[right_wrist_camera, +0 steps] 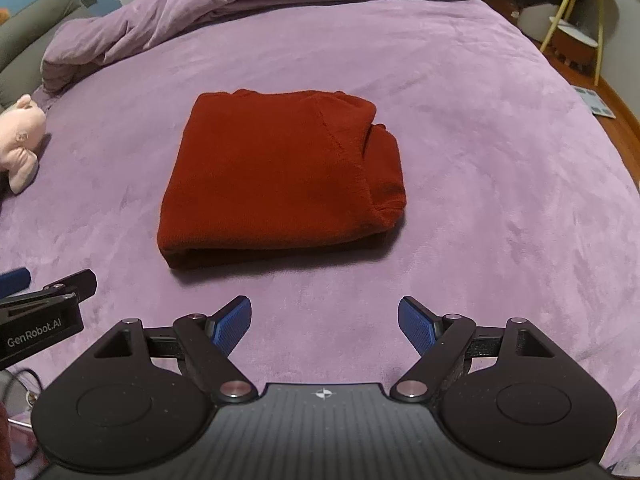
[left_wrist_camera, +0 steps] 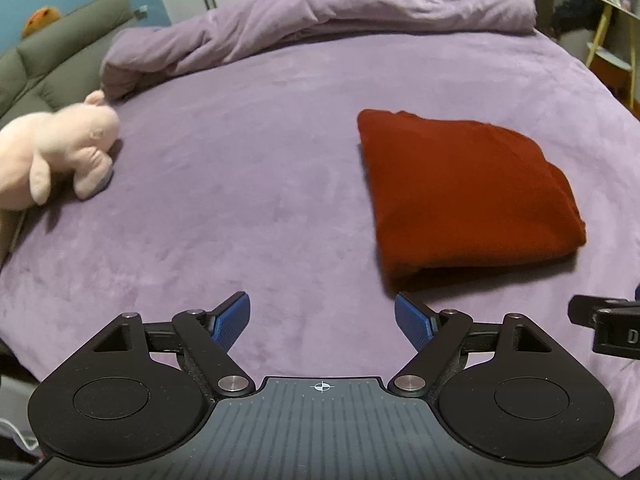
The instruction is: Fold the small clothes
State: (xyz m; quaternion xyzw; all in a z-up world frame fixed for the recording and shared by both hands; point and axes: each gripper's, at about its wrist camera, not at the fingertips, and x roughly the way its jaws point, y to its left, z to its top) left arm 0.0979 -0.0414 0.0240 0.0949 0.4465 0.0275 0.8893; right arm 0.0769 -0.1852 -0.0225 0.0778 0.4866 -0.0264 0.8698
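A dark red garment [right_wrist_camera: 280, 176] lies folded into a thick rectangle on the purple bed [right_wrist_camera: 480, 120]. In the left wrist view the red garment [left_wrist_camera: 464, 196] sits ahead and to the right. My left gripper [left_wrist_camera: 323, 322] is open and empty above the bed, near the garment's front left corner. My right gripper [right_wrist_camera: 325, 324] is open and empty, a short way in front of the garment's near edge. The left gripper's side [right_wrist_camera: 44, 312] shows at the left of the right wrist view.
A pink plush toy [left_wrist_camera: 52, 156] lies at the bed's left side. A rolled purple duvet [left_wrist_camera: 320, 24] runs along the far edge. A grey headboard [left_wrist_camera: 52, 56] stands at the left. A yellow-legged shelf [right_wrist_camera: 576, 28] and wooden floor lie right of the bed.
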